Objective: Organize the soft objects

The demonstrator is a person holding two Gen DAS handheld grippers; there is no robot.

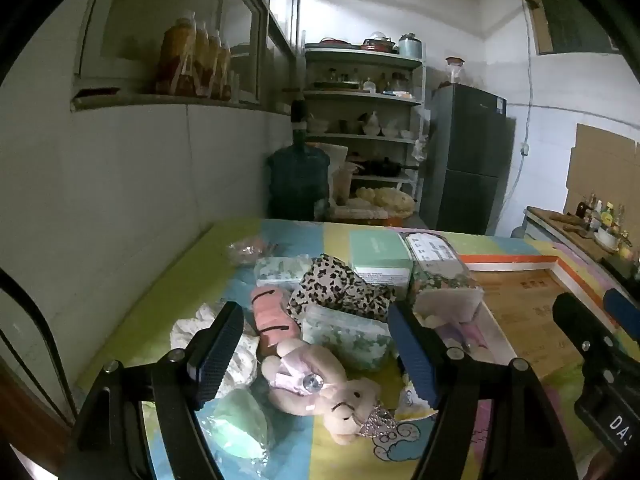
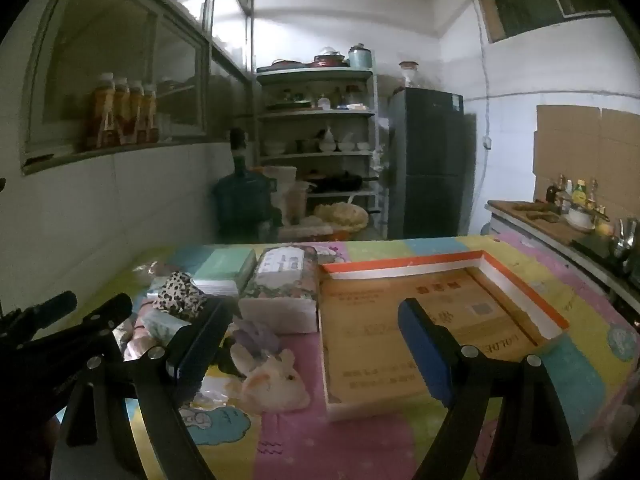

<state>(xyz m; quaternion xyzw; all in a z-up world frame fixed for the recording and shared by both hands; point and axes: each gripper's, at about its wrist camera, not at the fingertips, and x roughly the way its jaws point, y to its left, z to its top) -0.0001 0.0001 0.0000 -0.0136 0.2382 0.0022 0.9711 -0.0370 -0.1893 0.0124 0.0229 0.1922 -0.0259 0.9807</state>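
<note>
I am holding both tools level and released: left gripper (image 1: 316,354) hovering above the pink bear (image 1: 320,384), right gripper (image 2: 316,350) facing the cardboard tray (image 2: 556,312)

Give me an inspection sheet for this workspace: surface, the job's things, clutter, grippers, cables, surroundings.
Surface: colourful cartoon play mat covering the table.
Job's things: pink teddy bear lying on its back; leopard-print cloth; white cloth; white plush; low cardboard tray, nothing in it.
Clutter: mint box; floral tissue pack; bagged packs.
Grippers: left gripper open above the bear; right gripper open, holding nothing.
Cables: wire running down the far wall.
Surroundings: shelf rack, fridge, water jug, bottles on the ledge.
</note>
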